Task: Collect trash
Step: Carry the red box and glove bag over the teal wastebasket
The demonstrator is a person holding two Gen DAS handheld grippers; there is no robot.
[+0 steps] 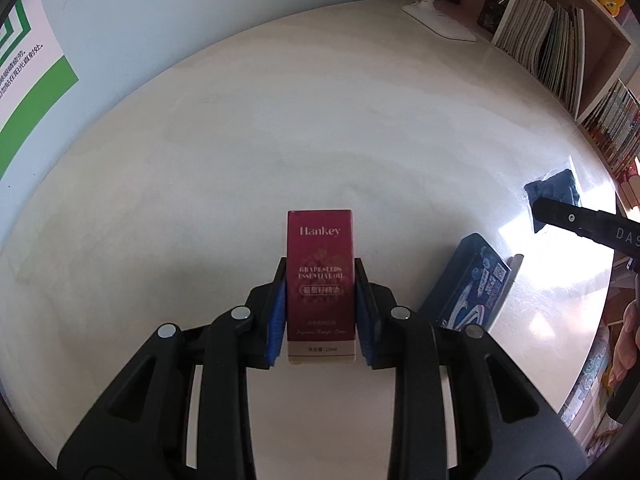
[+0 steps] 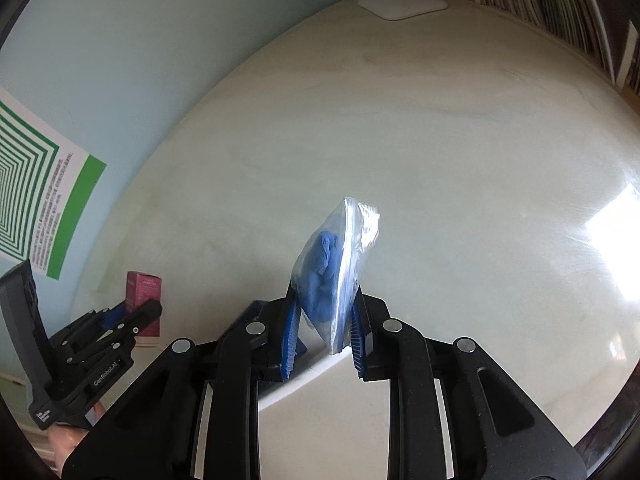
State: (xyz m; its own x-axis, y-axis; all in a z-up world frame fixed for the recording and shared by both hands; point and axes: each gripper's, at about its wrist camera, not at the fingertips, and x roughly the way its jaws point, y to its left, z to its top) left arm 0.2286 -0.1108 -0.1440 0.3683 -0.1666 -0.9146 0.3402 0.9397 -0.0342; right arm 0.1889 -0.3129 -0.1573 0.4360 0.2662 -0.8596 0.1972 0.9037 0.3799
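Trash up off the pale glossy tabletop (image 1: pixel 320 120): maroon oil box (image 1: pixel 320 280) clamped in left gripper (image 1: pixel 321 304), clear bag of blue stuff (image 2: pixel 334 272) pinched in right gripper (image 2: pixel 324 328). Green poster (image 1: pixel 28 92) left, blue carton (image 1: pixel 468 284) lying flat, bookshelf (image 1: pixel 560 48) right.

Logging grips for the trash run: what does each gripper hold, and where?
Left gripper: red box, by its lower sides. Right gripper: clear bag, by its lower end.

Carton (image 1: pixel 321 280) mid-table (image 1: pixel 280 140), box (image 1: pixel 468 284) to its right, lamp (image 1: pixel 438 20) behind
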